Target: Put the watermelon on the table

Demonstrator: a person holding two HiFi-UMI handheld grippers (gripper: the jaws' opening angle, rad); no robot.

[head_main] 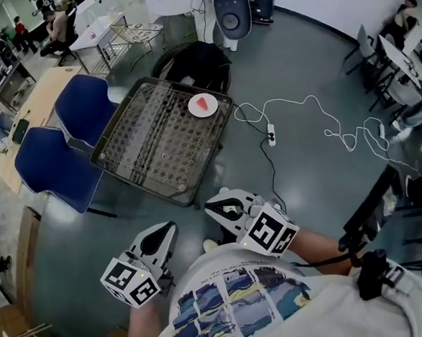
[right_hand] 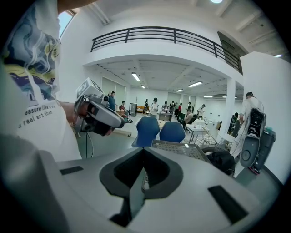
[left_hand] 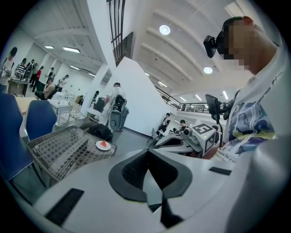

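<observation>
A red watermelon slice (head_main: 205,102) lies on a white plate (head_main: 195,110) at the far right corner of a metal mesh table (head_main: 151,143). Both grippers hang low near the person's body, well short of the table. My left gripper (head_main: 170,229) is shut with nothing between its jaws, and it points toward the table's near edge. My right gripper (head_main: 210,203) is likewise shut and empty. In the left gripper view, the left gripper (left_hand: 148,157) faces the watermelon slice (left_hand: 104,144) on the mesh table (left_hand: 59,150), with the right gripper beside it. In the right gripper view, the right gripper (right_hand: 144,154) has the mesh table (right_hand: 179,149) beyond it.
Two blue chairs (head_main: 84,104) (head_main: 48,165) stand against the table's left side. A black bag (head_main: 196,61) sits behind the table. A white cable with a power strip (head_main: 270,133) trails over the grey floor at right. People sit at desks further off.
</observation>
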